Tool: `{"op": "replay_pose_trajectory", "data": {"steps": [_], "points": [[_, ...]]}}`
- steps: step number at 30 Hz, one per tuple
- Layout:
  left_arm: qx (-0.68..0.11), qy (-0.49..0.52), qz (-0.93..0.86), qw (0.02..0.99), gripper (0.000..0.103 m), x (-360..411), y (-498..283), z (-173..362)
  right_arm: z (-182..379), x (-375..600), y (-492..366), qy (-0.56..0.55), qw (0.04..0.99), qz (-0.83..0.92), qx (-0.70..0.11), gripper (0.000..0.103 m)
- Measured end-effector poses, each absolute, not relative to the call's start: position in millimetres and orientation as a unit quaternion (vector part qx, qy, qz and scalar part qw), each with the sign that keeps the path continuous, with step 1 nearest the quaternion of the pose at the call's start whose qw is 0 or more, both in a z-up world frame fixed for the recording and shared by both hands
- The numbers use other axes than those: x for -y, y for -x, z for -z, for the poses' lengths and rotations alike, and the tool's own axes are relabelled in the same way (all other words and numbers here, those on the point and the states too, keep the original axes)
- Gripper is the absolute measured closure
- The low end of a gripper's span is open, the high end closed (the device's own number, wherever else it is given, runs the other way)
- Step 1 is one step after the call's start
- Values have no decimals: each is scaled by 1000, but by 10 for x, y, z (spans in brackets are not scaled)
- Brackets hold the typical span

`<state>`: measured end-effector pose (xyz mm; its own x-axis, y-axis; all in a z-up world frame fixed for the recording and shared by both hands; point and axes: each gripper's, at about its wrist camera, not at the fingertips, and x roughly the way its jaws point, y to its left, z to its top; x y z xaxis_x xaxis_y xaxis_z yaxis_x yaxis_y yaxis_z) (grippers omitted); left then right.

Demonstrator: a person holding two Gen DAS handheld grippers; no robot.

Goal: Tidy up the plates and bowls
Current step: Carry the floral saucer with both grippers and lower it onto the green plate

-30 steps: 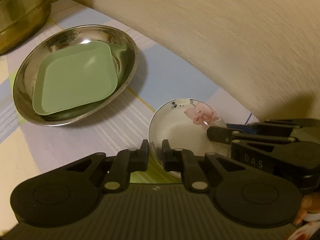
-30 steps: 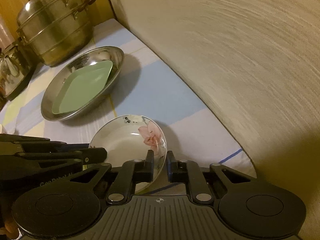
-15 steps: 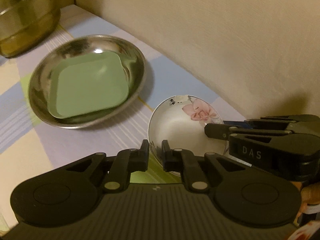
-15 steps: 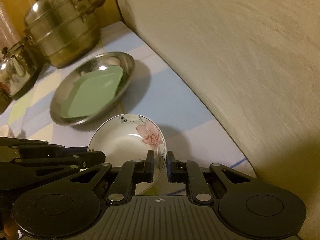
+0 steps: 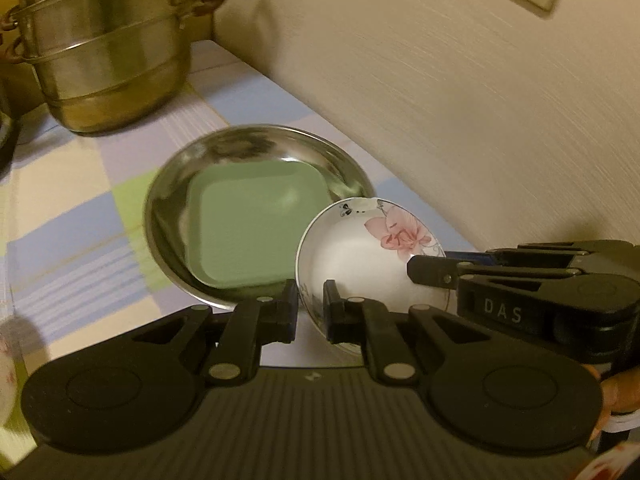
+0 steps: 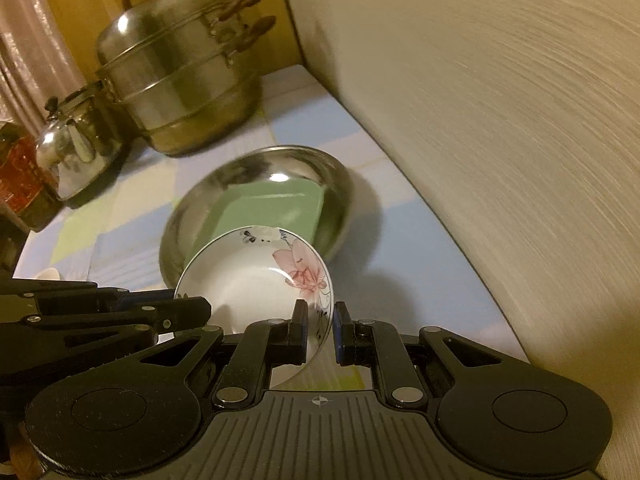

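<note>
A white bowl with a pink flower (image 5: 360, 256) (image 6: 256, 280) hangs in the air, held by both grippers on opposite sides of its rim. My left gripper (image 5: 311, 304) is shut on the rim's near-left edge. My right gripper (image 6: 320, 326) is shut on the rim's right edge and shows at the right of the left wrist view. Just beyond the bowl a steel dish (image 5: 176, 200) (image 6: 340, 176) rests on the checked cloth, with a green square plate (image 5: 256, 224) (image 6: 272, 204) lying inside it.
A tall steel steamer pot (image 5: 104, 44) (image 6: 184, 80) stands at the back. A steel kettle (image 6: 76, 148) and a red tin (image 6: 20, 176) sit to its left. A beige wall (image 5: 460, 92) runs along the right side. A white dish edge (image 5: 8, 372) shows at far left.
Both grippers have lifted the flowered bowl off the cloth and carried it toward the steel dish, so its far rim now overlaps the dish. The steamer pot has come into the left wrist view.
</note>
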<state>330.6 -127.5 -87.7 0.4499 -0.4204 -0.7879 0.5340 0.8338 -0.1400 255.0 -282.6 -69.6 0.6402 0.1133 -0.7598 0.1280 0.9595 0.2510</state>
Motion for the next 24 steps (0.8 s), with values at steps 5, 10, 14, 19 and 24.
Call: {"op": "replay_pose_trajectory", "data": {"steps": [5, 10, 14, 19, 24], "points": [[-439, -60, 266, 856, 92, 1221, -3539, 904, 721, 2744, -2838, -131, 899, -1, -419, 90], [-446, -53, 255, 856, 92, 1154, -3780, 980, 799, 2693, -3075, -125, 898, -3, -423, 90], [-452, -47, 248, 856, 92, 1143, -3955, 1074, 897, 2650, -3270, -120, 897, -3, -426, 90], [-461, -48, 242, 852, 92, 1159, -4166, 1200, 1023, 2612, -3503, -116, 894, 1, -433, 90], [-470, -46, 241, 848, 92, 1177, -4307, 1295, 1117, 2601, -3661, -113, 890, 6, -441, 90]]}}
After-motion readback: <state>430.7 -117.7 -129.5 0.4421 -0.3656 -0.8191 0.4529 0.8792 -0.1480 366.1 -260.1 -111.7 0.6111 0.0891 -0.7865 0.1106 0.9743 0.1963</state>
